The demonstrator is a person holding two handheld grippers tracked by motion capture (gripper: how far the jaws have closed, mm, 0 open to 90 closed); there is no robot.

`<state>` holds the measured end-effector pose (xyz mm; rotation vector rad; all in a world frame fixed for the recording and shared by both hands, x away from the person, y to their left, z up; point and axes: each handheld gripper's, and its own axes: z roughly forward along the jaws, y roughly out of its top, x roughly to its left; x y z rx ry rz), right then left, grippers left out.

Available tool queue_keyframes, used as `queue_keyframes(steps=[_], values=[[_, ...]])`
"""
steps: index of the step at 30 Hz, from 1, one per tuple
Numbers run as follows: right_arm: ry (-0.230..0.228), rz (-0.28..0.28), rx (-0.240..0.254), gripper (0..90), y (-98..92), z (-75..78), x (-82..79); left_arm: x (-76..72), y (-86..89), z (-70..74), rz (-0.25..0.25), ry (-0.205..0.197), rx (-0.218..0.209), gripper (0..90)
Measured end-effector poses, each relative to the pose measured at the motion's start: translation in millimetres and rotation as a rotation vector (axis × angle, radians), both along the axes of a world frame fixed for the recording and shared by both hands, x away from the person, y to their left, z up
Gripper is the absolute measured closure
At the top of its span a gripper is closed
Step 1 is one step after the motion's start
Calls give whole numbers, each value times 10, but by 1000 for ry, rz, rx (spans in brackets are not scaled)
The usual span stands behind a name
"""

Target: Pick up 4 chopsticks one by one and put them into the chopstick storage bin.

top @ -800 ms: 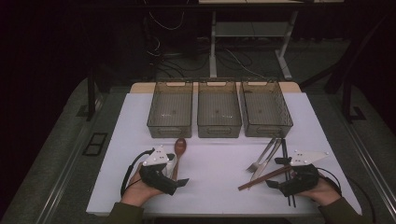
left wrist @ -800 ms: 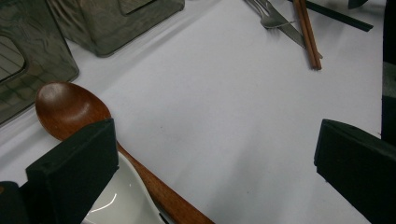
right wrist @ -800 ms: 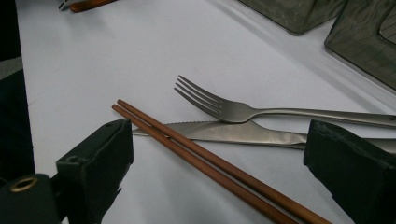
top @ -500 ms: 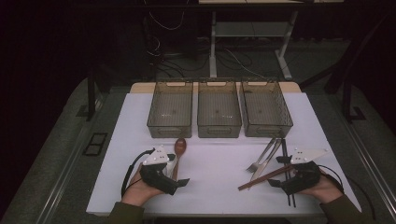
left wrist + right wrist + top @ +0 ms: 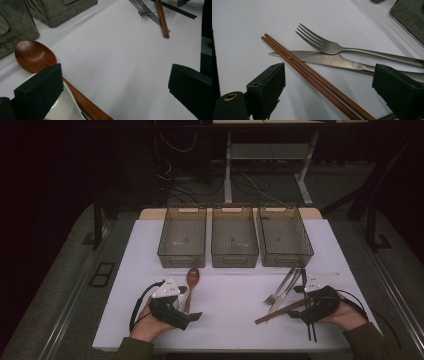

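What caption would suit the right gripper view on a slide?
Open right gripper poised over brown chopsticks, which cross a knife lying beside a fork.

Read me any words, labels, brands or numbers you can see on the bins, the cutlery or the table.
None can be read: no print shows on the three bins, the wooden spoon, the fork, the knife, the chopsticks or the white table.
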<state>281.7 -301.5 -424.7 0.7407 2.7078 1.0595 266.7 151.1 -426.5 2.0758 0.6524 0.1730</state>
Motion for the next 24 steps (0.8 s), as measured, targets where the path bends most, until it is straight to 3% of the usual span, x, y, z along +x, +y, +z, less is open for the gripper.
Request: queue_keyframes(steps=[10,24], values=[[8,50,-32,150,18,-9,85,-35,27,-40,-10,7,15,0],[27,93,-78,356,-23,-105,100,-22,40,-71,-6,13,21,0]])
